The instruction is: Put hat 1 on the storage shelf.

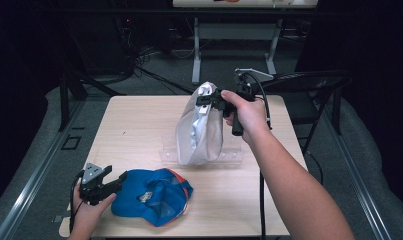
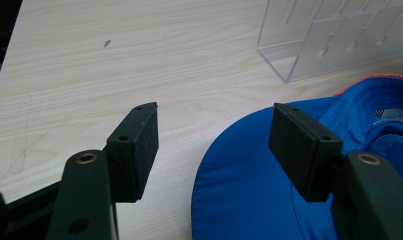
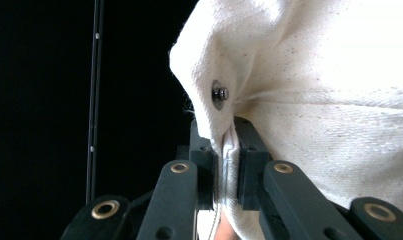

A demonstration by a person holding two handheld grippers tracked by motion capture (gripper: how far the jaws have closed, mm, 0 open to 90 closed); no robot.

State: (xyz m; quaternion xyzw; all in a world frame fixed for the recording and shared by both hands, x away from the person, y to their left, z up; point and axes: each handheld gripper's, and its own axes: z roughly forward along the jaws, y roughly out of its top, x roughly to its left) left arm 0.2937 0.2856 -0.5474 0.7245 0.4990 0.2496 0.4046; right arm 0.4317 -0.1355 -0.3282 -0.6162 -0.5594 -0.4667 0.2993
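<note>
Setting: lab or test room, dimly lit, dark surround. Evidence: one small light-wood table (image 1: 139,130) on grey carpet (image 1: 49,150); loose black cables (image 1: 139,62) trailing over the floor behind it; white metal legs of a second bench (image 1: 196,50) at the back; a black folding chair (image 1: 314,95) beside the table; a metal floor rail (image 1: 31,175) along the left. On the table, a clear plastic rack (image 2: 339,37), a plain fixture with no household furnishing near it.
</note>
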